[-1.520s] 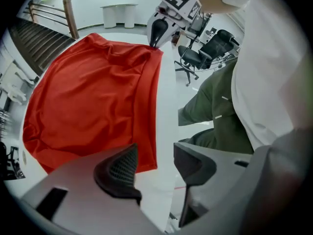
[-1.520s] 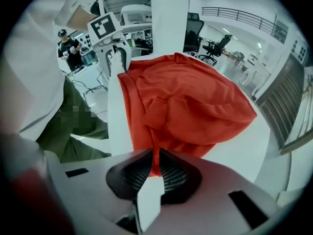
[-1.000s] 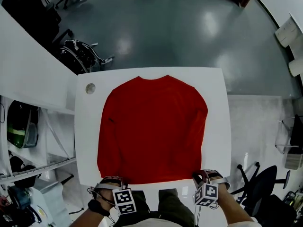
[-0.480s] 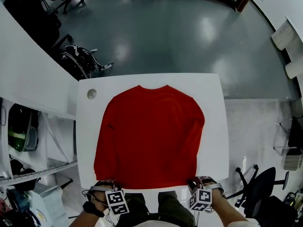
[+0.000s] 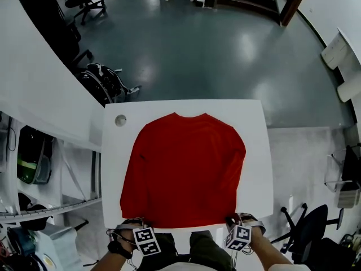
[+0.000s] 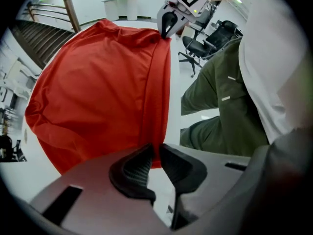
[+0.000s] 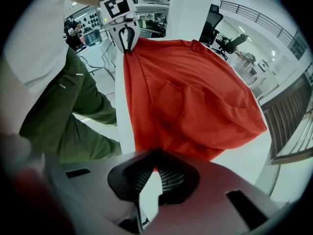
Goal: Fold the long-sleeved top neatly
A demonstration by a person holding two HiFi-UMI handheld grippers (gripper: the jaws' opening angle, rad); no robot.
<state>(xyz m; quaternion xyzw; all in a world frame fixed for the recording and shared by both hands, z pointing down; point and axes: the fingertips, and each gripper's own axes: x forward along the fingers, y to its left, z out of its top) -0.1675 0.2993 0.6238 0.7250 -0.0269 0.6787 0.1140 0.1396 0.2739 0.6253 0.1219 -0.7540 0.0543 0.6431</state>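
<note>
Head view: a red top [image 5: 183,171] lies flat in the middle of a white worktop [image 5: 256,151], collar toward the top of the frame and hem along the bottom edge. No sleeves stick out, so they are likely tucked in already. The left hand-held gripper [image 5: 134,223] is at the hem's lower-left corner, and the right hand-held gripper [image 5: 232,220] is at its lower-right corner.

Left gripper view: at bottom centre, the jaws are nearly together and pinch a thin edge of red cloth. The hem runs straight up the frame to the other gripper, at top centre.

Right gripper view: at bottom centre, the jaws are closed on the red hem corner. The hem stretches up to the left gripper, at upper left.

The step in hand looks like carrying the hem up to the collar. To do it well, lift both corners together at equal height and keep the hem taut between them. Lay the corners on the shoulders and let go only once the edges line up. The pinches look shallow, so a quick tug could pull the cloth free.
</note>
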